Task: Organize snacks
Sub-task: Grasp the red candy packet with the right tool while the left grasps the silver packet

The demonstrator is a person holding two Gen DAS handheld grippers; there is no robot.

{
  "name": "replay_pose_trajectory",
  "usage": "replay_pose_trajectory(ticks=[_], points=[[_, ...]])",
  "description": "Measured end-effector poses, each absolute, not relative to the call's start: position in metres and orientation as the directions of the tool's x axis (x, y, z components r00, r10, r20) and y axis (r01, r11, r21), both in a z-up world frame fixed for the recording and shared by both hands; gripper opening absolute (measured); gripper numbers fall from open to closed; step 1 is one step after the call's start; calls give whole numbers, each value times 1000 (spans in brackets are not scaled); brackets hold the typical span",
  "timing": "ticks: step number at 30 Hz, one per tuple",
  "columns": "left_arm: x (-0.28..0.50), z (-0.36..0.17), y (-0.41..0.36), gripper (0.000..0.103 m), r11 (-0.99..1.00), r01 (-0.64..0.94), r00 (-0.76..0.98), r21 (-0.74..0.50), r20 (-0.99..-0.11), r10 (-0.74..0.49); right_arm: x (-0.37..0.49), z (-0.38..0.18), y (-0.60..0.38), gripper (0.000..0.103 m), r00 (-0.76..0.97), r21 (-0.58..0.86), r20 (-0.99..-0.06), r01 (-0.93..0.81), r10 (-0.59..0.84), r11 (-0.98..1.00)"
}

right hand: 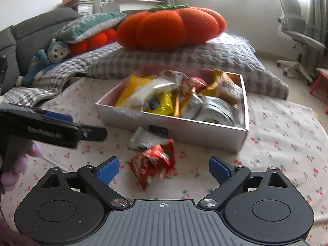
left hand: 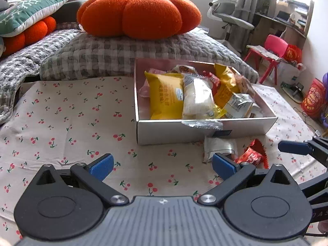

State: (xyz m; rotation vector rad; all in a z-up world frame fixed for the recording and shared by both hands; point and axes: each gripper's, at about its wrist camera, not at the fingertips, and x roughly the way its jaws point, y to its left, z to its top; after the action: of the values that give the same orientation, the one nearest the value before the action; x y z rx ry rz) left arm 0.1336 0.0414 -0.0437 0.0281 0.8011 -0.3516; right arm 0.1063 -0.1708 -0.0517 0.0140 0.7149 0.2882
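A shallow white box (left hand: pixel 174 132) (right hand: pixel 196 132) on the cherry-print cloth holds several snack packets, among them a yellow packet (left hand: pixel 166 96) and a white one (left hand: pixel 196 98). Outside the box, on the cloth in front of it, lie a red snack packet (right hand: pixel 152 163) (left hand: pixel 251 155) and a silver-white packet (right hand: pixel 143 138) (left hand: pixel 220 147). My left gripper (left hand: pixel 163 167) is open and empty, low over the cloth left of these two packets. My right gripper (right hand: pixel 164 169) is open, its jaws on either side of the red packet without touching it.
A cherry-print cloth (left hand: pixel 67 123) covers the floor. Behind the box lie a grey checked quilt (left hand: pixel 114 51) and a big orange pumpkin cushion (left hand: pixel 139 14). An office chair (left hand: pixel 229 10) and a red child's chair (left hand: pixel 270 51) stand at the right. A blue plush toy (right hand: pixel 45 61) lies at the left.
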Motion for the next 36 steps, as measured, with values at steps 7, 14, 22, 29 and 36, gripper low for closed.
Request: replay_pose_trajectory(ticks=[7, 14, 22, 29, 36], points=[[134, -51, 48, 102, 945, 310, 630, -100, -723, -284, 118, -62, -155, 75, 708, 86, -655, -278, 265, 957], [133, -55, 44, 102, 939, 327, 620, -107, -725, -298, 121, -61, -164, 36, 673, 157, -666, -294, 321, 943], [123, -60, 22, 102, 919, 379, 613, -108, -715, -336, 112, -49, -187, 35, 680, 127, -681, -255, 272, 958], [128, -65, -4, 101, 913, 386, 628, -130, -688, -364, 109, -52, -218, 35, 665, 158, -704, -198, 251, 967], [138, -72, -19, 90, 918, 378, 650, -117, -673, -353, 110, -55, -232, 36, 661, 162, -711, -177, 240, 971]])
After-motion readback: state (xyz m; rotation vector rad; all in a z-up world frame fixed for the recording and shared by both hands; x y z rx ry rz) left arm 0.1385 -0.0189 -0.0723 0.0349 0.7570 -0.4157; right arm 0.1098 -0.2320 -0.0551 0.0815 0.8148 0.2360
